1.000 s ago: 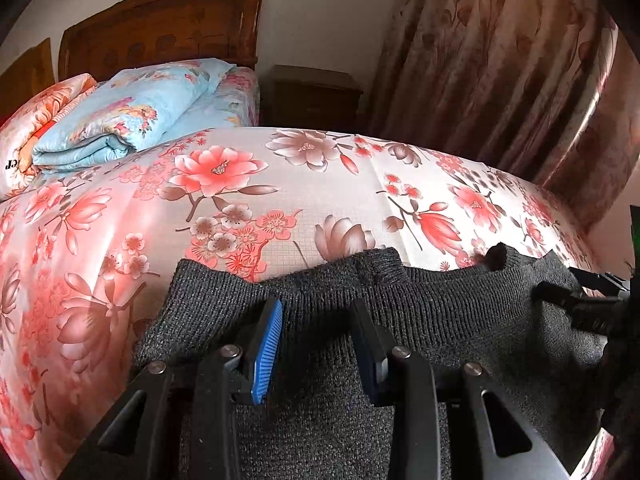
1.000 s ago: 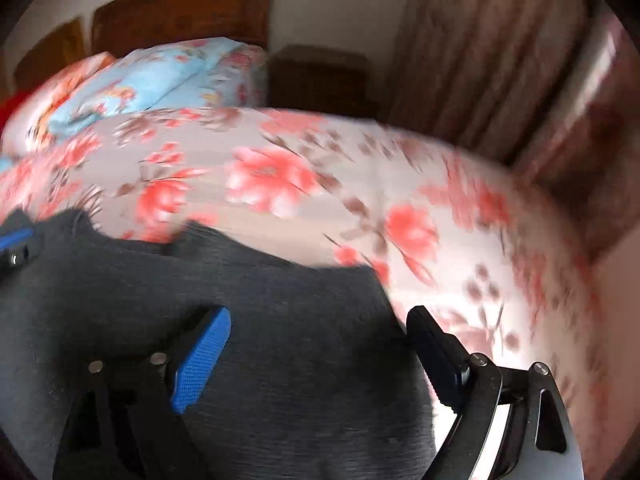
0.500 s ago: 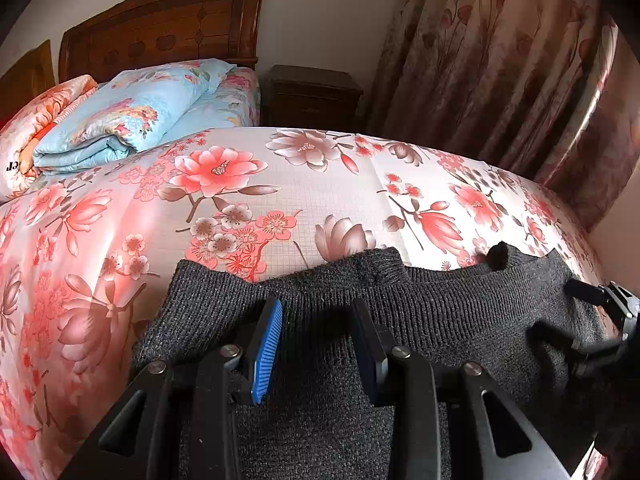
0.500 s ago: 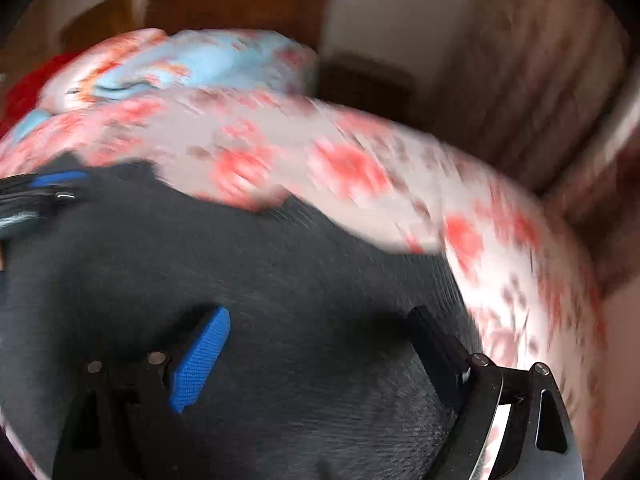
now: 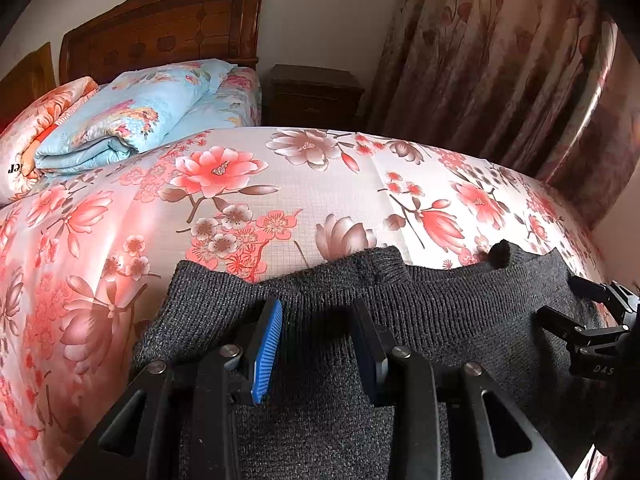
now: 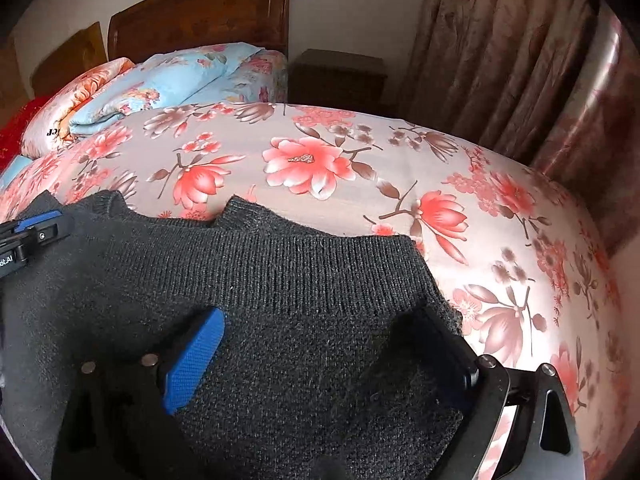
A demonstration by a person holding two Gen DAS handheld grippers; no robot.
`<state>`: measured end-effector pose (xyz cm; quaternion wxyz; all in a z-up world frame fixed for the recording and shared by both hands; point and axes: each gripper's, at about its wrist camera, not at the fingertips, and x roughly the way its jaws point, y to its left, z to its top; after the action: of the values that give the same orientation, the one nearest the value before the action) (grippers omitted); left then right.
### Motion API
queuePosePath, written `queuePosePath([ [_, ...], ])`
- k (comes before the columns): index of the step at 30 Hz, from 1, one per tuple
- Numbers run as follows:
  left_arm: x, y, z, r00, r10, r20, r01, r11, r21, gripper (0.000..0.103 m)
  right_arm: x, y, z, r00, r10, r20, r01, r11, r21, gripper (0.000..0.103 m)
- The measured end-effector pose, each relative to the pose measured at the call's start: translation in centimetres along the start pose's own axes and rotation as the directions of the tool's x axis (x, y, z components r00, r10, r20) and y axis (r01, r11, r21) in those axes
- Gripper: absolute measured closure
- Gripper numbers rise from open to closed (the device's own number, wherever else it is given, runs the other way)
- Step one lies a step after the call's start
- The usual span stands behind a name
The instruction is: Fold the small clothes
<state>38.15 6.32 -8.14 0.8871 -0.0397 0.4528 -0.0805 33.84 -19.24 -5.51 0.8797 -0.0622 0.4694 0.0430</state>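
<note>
A dark grey knitted garment [image 5: 432, 320] lies flat on the floral bed cover [image 5: 248, 200], its ribbed edge toward the headboard. It also shows in the right wrist view [image 6: 304, 280]. My left gripper [image 5: 316, 320] is open above the garment's left part, with knit showing between its blue pads. My right gripper [image 6: 320, 332] is open wide over the garment's right part, near its right edge. The right gripper also shows at the right rim of the left wrist view [image 5: 576, 304].
A folded blue floral quilt [image 5: 132, 116] and an orange pillow [image 5: 36, 132] lie by the wooden headboard [image 5: 160, 36]. A dark nightstand [image 5: 316, 92] stands behind the bed. Patterned curtains [image 5: 500, 60] hang at the right.
My right gripper swung left and back over the garment and its view has now steadied. My left gripper has barely moved. The garment lies as before.
</note>
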Motion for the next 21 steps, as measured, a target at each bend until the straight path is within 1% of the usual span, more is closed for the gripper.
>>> queuePosePath([
  [2,0.1,-0.4,0.2,1.000,0.010,-0.021,-0.010,1.000,0.009,0.064,0.0,0.0,0.0,1.000,0.001,0.001,-0.001,1.000,0.000,0.000],
  [3,-0.1,-0.7,0.4,0.998,0.035,-0.047,-0.035,0.999,-0.001,0.064,0.0,0.0,0.0,1.000,0.001,0.000,-0.001,1.000,-0.001,0.000],
  [4,-0.5,-0.9,0.4,0.997,0.060,-0.055,-0.062,0.997,-0.037,0.066,0.0,0.0,0.0,1.000,0.000,0.000,0.000,1.000,-0.002,0.000],
  [5,-1.2,-1.3,0.4,0.998,0.049,-0.043,-0.053,0.996,-0.079,0.066,-0.1,0.0,0.0,1.000,0.001,0.000,-0.001,1.000,-0.001,0.000],
  [6,-2.1,-2.1,0.2,1.000,-0.003,-0.011,0.002,0.996,-0.090,0.066,-0.1,0.0,-0.1,1.000,0.001,0.000,-0.001,1.000,-0.001,0.000],
  [7,-2.9,-3.7,-0.1,0.998,-0.055,0.021,0.056,0.997,-0.050,0.064,-0.1,0.0,-0.1,1.000,0.001,0.001,-0.001,1.000,-0.002,0.000],
  [8,-3.1,-5.1,-0.3,0.998,-0.061,0.029,0.061,0.998,0.009,0.064,-0.1,0.0,-0.1,1.000,0.001,0.001,-0.001,1.000,-0.002,0.000],
  [9,-3.2,-6.7,-0.7,0.998,-0.048,0.030,0.046,0.996,0.081,0.064,-0.1,0.0,-0.1,1.000,-0.001,0.002,0.001,1.000,-0.002,0.000],
  [10,-2.5,-7.8,-1.1,0.999,-0.043,0.009,0.041,0.991,0.130,0.064,-0.1,0.0,-0.1,1.000,-0.001,0.002,0.001,1.000,-0.003,0.000],
  [11,-1.9,-8.0,-1.3,0.999,-0.048,-0.018,0.050,0.991,0.128,0.064,-0.2,0.0,-0.1,1.000,0.000,0.003,0.000,1.000,-0.004,0.000],
  [12,-0.5,-7.3,-1.8,0.995,-0.057,-0.078,0.064,0.994,0.091,0.064,-0.2,0.0,-0.2,1.000,0.002,0.003,-0.002,1.000,-0.004,0.000],
  [14,-0.7,-5.8,-2.1,0.992,-0.124,-0.030,0.126,0.991,0.043,0.064,-0.2,0.0,-0.2,1.000,0.007,0.005,-0.007,1.000,-0.003,0.000],
  [15,-0.9,-5.0,-2.2,0.987,-0.158,-0.031,0.158,0.987,0.008,0.064,-0.3,0.0,-0.3,1.000,0.008,0.005,-0.008,1.000,-0.003,0.000],
  [16,-1.5,-3.9,-2.1,0.986,-0.164,-0.020,0.164,0.986,-0.020,0.064,-0.3,0.0,-0.3,1.000,0.009,0.005,-0.009,1.000,-0.004,0.000],
  [17,-2.0,-3.2,-2.2,0.992,-0.128,0.001,0.128,0.992,-0.021,0.064,-0.3,-0.1,-0.3,1.000,0.010,0.006,-0.010,1.000,-0.004,0.000],
  [18,-2.6,-2.0,-2.4,0.998,-0.058,0.031,0.059,0.998,-0.024,0.064,-0.3,-0.1,-0.3,1.000,0.011,0.006,-0.011,1.000,-0.003,0.000],
  [19,-2.8,-0.9,-2.6,0.999,-0.023,0.042,0.025,0.999,-0.043,0.065,-0.3,-0.1,-0.3,1.000,0.012,0.006,-0.012,1.000,-0.003,0.000],
  [20,-3.0,0.5,-2.9,0.998,-0.033,0.048,0.036,0.997,-0.075,0.074,-0.3,-0.2,-0.2,1.000,0.014,0.007,-0.014,1.000,-0.003,0.000],
  [21,-3.3,2.3,-3.4,0.991,-0.109,0.072,0.118,0.986,-0.121,0.075,-0.3,-0.2,-0.2,1.000,0.017,0.007,-0.017,1.000,-0.001,0.000],
])
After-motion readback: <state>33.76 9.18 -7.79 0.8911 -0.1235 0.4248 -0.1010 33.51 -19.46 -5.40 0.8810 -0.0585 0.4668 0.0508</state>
